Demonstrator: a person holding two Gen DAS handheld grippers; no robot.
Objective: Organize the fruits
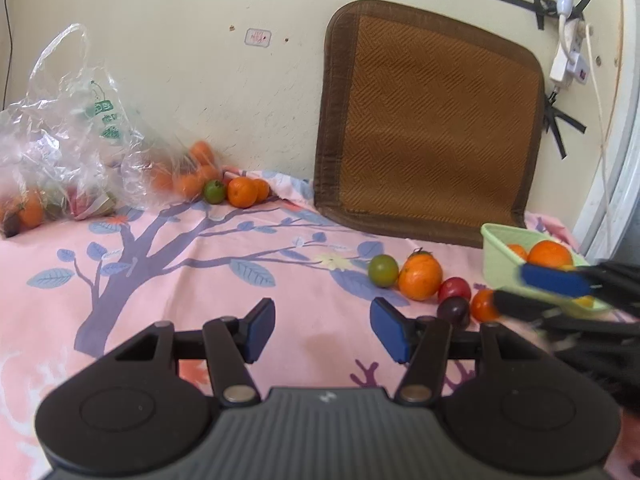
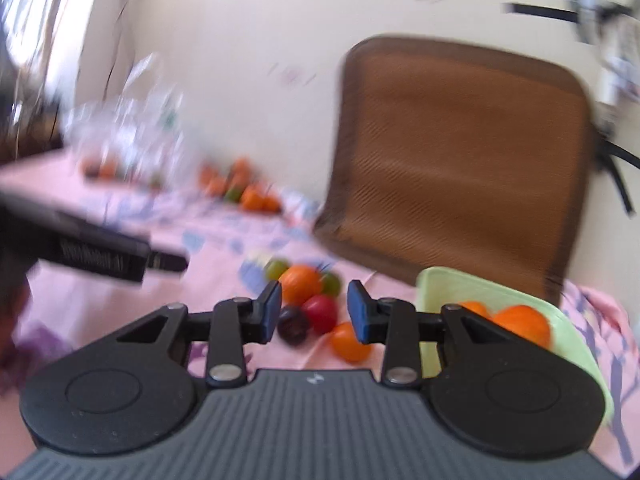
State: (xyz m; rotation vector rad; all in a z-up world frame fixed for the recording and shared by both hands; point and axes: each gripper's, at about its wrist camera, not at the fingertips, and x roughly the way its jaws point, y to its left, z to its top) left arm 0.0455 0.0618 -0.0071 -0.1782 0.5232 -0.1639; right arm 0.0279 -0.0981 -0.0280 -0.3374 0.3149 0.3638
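On the pink cloth lies a fruit cluster: a green fruit (image 1: 383, 271), a big orange (image 1: 420, 278), a red fruit (image 1: 454, 290), a dark plum (image 1: 453, 311) and a small orange (image 1: 484, 305). To their right a pale green tray (image 1: 496, 248) holds oranges (image 1: 550, 254). My left gripper (image 1: 322, 328) is open and empty, short of the cluster and left of it. My right gripper (image 2: 314, 312) is open too. The plum (image 2: 294, 322) and red fruit (image 2: 320, 312) show beyond its gap, untouched. The tray (image 2: 448, 280) is on its right.
A clear plastic bag (image 1: 68, 128) with fruit sits at the far left, with more oranges (image 1: 242, 192) and a green fruit (image 1: 214, 191) beside it by the wall. A brown woven mat (image 1: 432, 120) leans on the wall. Cables and a plug strip (image 1: 568, 60) hang at the right.
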